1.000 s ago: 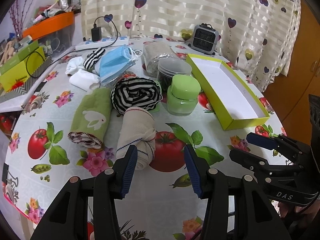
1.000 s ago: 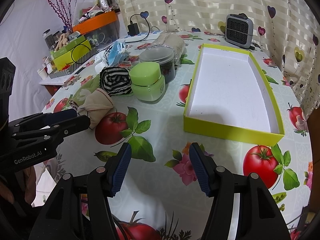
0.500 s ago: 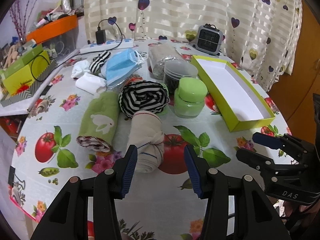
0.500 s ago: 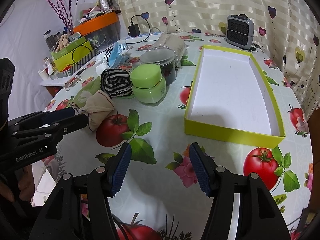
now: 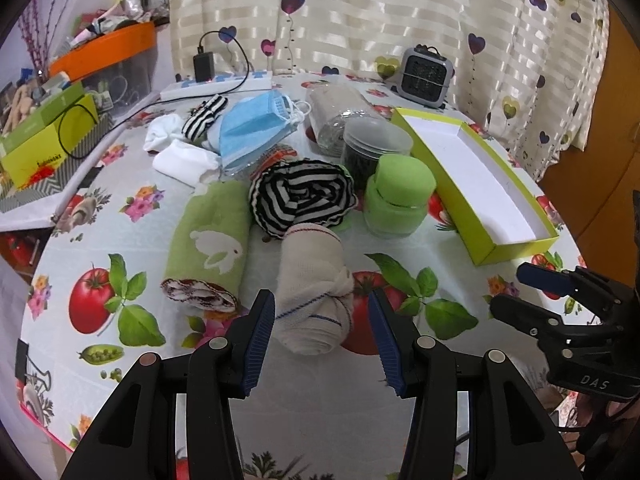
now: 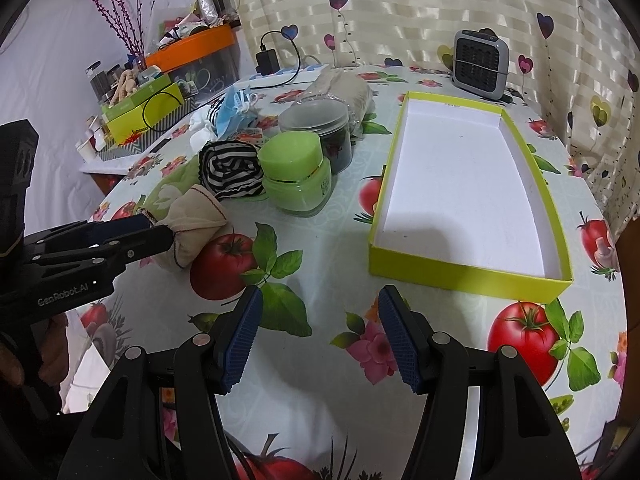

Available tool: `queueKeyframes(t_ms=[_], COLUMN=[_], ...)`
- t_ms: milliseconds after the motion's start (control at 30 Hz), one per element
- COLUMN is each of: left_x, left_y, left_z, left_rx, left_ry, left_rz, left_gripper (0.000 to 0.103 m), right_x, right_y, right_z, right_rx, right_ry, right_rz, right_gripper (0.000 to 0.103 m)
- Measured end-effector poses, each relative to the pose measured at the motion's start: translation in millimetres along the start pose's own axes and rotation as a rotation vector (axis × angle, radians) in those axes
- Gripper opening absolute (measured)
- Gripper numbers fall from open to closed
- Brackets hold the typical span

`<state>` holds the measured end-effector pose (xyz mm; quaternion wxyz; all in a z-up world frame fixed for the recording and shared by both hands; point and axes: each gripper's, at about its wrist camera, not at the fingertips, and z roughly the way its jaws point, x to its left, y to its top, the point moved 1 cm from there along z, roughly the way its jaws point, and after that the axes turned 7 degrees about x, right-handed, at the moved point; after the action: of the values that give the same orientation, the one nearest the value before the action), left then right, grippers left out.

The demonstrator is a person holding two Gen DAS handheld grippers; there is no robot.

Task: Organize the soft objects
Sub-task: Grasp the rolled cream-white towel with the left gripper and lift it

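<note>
A rolled cream cloth (image 5: pixel 316 292) lies on the table, its near end between the fingers of my open left gripper (image 5: pixel 322 328); the pads do not press it. Left of it lies a rolled green towel (image 5: pixel 210 244), behind it a black-and-white striped roll (image 5: pixel 302 198). White socks (image 5: pixel 180 156), a small striped sock (image 5: pixel 206 116) and blue face masks (image 5: pixel 256 128) sit farther back. The empty yellow-green box (image 6: pixel 464 188) stands at the right. My right gripper (image 6: pixel 320 336) hangs open over bare tablecloth, nothing in it. The right wrist view also shows the cream cloth (image 6: pixel 196 228) at the left gripper's tips.
A green jar (image 5: pixel 398 198), a dark lidded jar (image 5: pixel 372 152) and a bagged roll (image 5: pixel 340 116) stand mid-table. A small grey heater (image 5: pixel 426 76) and a power strip (image 5: pixel 216 80) sit at the back. Boxes and an orange bin (image 5: pixel 108 46) crowd the left shelf.
My left gripper has moved forward, so the cream cloth's near end now lies between its fingers. The right gripper has barely shifted.
</note>
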<state>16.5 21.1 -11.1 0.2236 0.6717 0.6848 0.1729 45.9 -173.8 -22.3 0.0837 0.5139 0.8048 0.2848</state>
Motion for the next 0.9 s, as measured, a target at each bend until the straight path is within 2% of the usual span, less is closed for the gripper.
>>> queueKeyframes(t_ms=[167,433,900], left_x=[9.2,4.8,18.4], left_y=[6.3,9.9,2.8], left_z=[13.6,34.5,28.8], left_rx=[0.021,0.073,0.039], left_ry=[-0.002,-0.084,-0.180], left_rz=[-0.007,0.032,-0.006], left_gripper=[0.048,0.049,0.045], right_x=[-0.5,-1.8,4.4], right_y=[2.3,7.5,14.7], right_z=[3.3,9.5,12.5], right_rx=[0.003,0.010,0.008], right_ry=[0.003,0.006,0.008], right_rz=[0.000,0.000,0.003], right_gripper=[0.061,0.061,0.061])
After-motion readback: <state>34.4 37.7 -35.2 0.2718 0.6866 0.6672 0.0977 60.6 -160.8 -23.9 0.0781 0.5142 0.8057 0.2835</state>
